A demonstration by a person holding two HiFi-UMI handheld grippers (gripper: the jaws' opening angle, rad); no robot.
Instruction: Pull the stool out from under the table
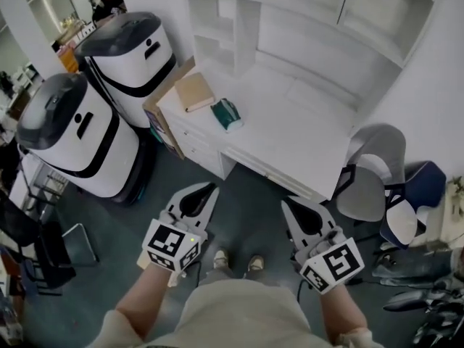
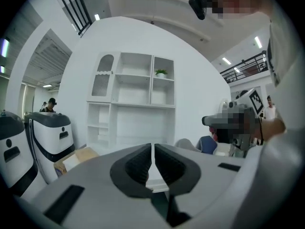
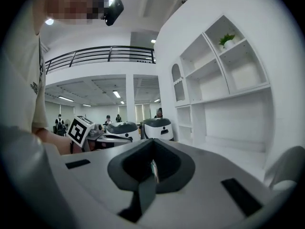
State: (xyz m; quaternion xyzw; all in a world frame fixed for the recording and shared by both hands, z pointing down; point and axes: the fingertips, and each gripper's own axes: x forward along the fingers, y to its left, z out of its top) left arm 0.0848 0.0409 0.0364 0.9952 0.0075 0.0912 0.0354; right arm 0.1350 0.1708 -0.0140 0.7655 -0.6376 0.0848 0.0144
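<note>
Could miss the grip or knock the blue chair (image 1: pixel 424 183) when reaching for the grey stool (image 1: pixel 373 169) at the bench's (image 1: pixel 290 129) right end, with left gripper (image 1: pixel 205 193) and right gripper (image 1: pixel 293 207) near the body, jaws pressed together, empty.

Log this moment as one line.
left gripper: jaws shut, empty | right gripper: jaws shut, empty | both in front of white desk | stool: not in view

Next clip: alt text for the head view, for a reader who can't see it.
From above, a person holds the left gripper and right gripper, both shut and empty, before a white desk. A tan book and a teal object lie on the desk; two white-and-black rounded machines stand at its left, a grey chair at its right.
</note>
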